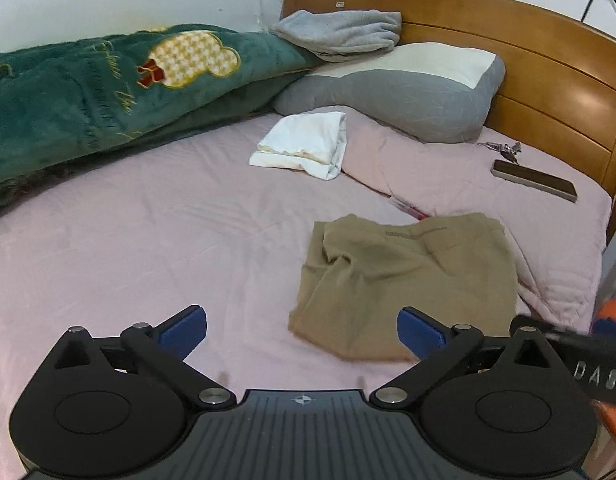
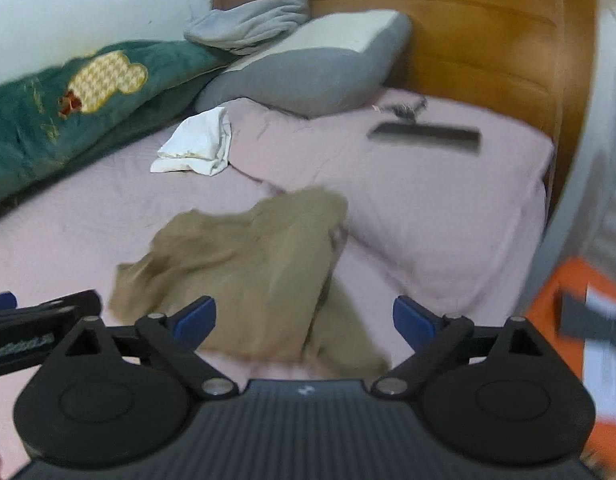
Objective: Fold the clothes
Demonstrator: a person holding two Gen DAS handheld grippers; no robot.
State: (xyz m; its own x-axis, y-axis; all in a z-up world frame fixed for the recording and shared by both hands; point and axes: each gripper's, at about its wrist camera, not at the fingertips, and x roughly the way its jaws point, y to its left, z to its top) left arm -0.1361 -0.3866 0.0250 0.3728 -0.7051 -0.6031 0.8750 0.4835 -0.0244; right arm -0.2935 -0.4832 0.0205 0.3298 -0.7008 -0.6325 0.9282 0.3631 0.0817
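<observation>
We find the tan garment (image 1: 404,284) lying loosely folded on the pink bed sheet (image 1: 148,248), its upper layer creased and rumpled, toward the right side of the bed and below the pink quilt (image 1: 448,176). The left gripper (image 1: 302,332) hangs over the sheet just beside the garment's near-left corner, jaws spread wide with nothing between them. The right gripper (image 2: 304,322) hangs over the garment's near edge, jaws likewise spread wide; cloth shows beneath the gap, but neither blue pad (image 2: 196,320) presses on it. The right wrist view is blurred.

We note further, at the head of the bed: a grey and white pillow (image 1: 408,92) against the wooden headboard (image 1: 528,60), a grey fleece bundle (image 1: 340,32) resting above it, a green embroidered blanket (image 1: 88,104) along the left, and a folded white cloth (image 1: 304,146) beside the pillow. A dark flat case (image 1: 534,180) and a bunch of keys (image 1: 504,148) lie on the quilt near the headboard, well apart from the garment.
</observation>
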